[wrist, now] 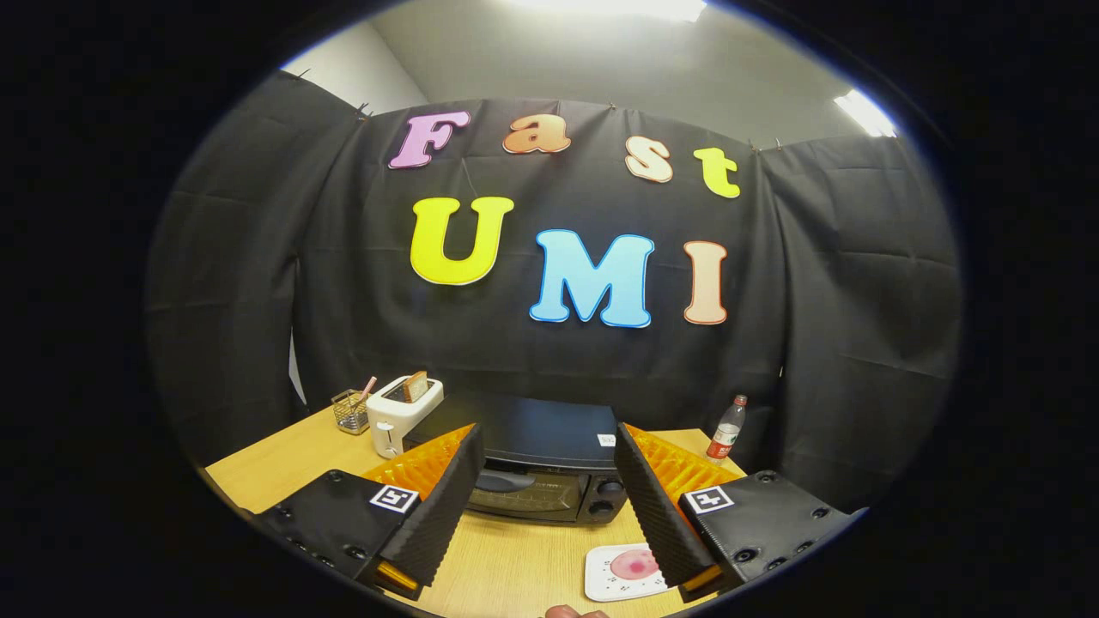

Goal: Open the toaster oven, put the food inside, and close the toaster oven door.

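Toaster oven [537, 481] on wooden table [515, 566], door shut, dark glass front w/ handle across top, two knobs stacked at its right side. Landmark for all below.

Tool [546, 502] spread wide, holding nothing; fingers [446, 506] apart, oven front showing in the gap between them. Tips short of the oven, not touching it as far as can tell.

Food [634, 564]: round pinkish piece on small white plate [605, 584], on table in front of oven, twd its right side, nearer than the door. Plate partly hidden behind right finger; lies just beside that finger, well apart from oven.

White pop-up toaster [402, 410] left of oven, set slightly back, close to oven's left end; touching or not — can't tell. Slice of bread [416, 385] standing up out of its slot.

Small wire basket [349, 410] left of the white toaster, farther from oven, w/ pinkish stick-like item [368, 388] leaning out of it; kind of item too small to tell.

Clear plastic bottle [726, 431] w/ red cap, upright, right of oven and back twd black cloth wall [824, 326], apart from oven.

Small white sticker [606, 439] on oven top nr right rear corner.

Bit of a fingertip [567, 612] at nearest table edge, in front of oven, betw. the two fingers.
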Available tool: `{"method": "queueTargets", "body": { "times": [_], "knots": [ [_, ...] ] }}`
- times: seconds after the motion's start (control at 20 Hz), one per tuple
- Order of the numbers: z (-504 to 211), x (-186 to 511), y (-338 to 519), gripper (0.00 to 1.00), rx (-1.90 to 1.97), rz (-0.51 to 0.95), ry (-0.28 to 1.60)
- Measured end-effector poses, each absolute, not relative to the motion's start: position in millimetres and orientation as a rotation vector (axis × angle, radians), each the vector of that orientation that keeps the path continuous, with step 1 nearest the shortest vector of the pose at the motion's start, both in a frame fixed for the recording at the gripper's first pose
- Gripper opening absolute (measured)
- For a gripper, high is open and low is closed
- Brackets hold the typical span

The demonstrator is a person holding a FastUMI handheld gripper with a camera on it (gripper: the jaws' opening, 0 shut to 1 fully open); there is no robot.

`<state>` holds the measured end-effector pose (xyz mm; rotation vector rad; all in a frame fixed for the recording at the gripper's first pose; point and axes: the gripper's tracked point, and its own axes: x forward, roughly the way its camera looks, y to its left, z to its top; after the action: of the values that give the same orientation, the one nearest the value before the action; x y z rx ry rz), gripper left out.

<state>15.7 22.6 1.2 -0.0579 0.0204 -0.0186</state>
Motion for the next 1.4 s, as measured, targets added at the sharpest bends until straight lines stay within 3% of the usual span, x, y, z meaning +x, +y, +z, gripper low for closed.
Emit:
{"method": "queueTargets", "body": {
  "times": [0.5, 1.4],
  "knots": [
    [-10, 59, 44, 0.97, -0.070, 0.003, 0.052],
    [-110, 161, 52, 0.97, -0.020, -0.014, 0.282]
  ]
}}
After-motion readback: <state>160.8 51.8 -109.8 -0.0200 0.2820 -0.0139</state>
